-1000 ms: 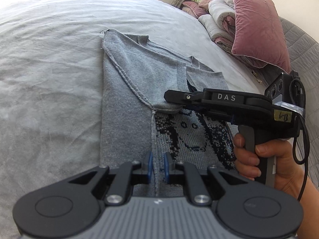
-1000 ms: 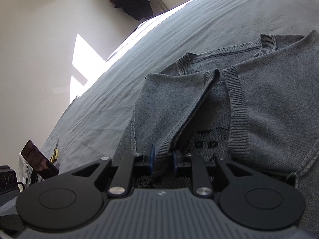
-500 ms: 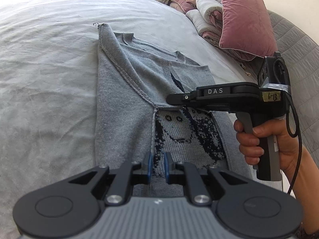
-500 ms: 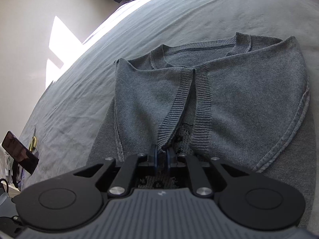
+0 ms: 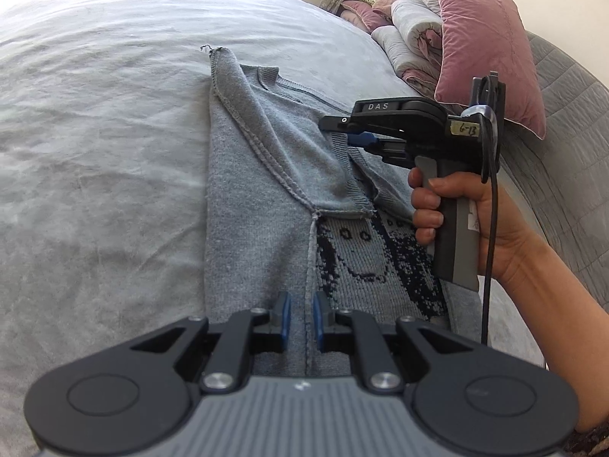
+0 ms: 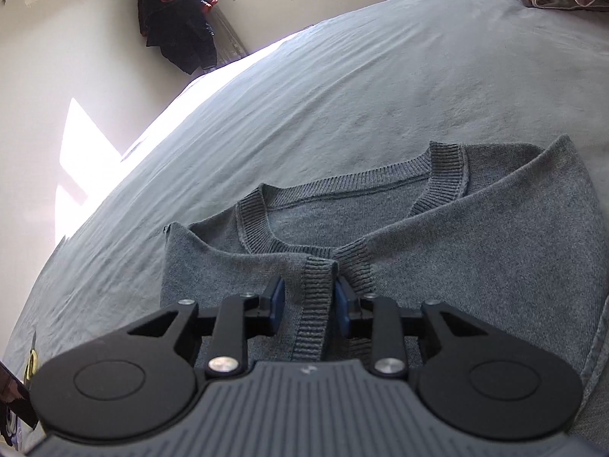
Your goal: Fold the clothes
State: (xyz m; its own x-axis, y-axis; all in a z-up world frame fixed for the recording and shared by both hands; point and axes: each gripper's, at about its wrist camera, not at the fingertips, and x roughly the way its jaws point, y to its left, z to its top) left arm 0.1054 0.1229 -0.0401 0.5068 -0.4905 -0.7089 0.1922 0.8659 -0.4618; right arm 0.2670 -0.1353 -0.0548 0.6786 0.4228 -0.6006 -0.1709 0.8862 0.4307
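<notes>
A grey knit sweater with a dark face pattern lies on the bed, both sleeves folded in across its chest. My left gripper is at the near end, shut on the sweater, with the side seam pinched between its blue pads. In the left wrist view a hand holds my right gripper low over the folded sleeves. In the right wrist view the right gripper has its jaws apart on either side of the ribbed sleeve cuff, and the pads do not press it. The collar lies just beyond.
The grey bed sheet spreads wide to the left of the sweater. A pink pillow and rolled bedding lie at the bed's far right. A dark coat hangs on the wall. A phone sits past the bed's edge.
The right gripper moved along the sleeve toward the collar. Its jaws, nearly closed on the cuff half a second ago, now stand wider. The cuff lies flat. The left gripper kept its hold.
</notes>
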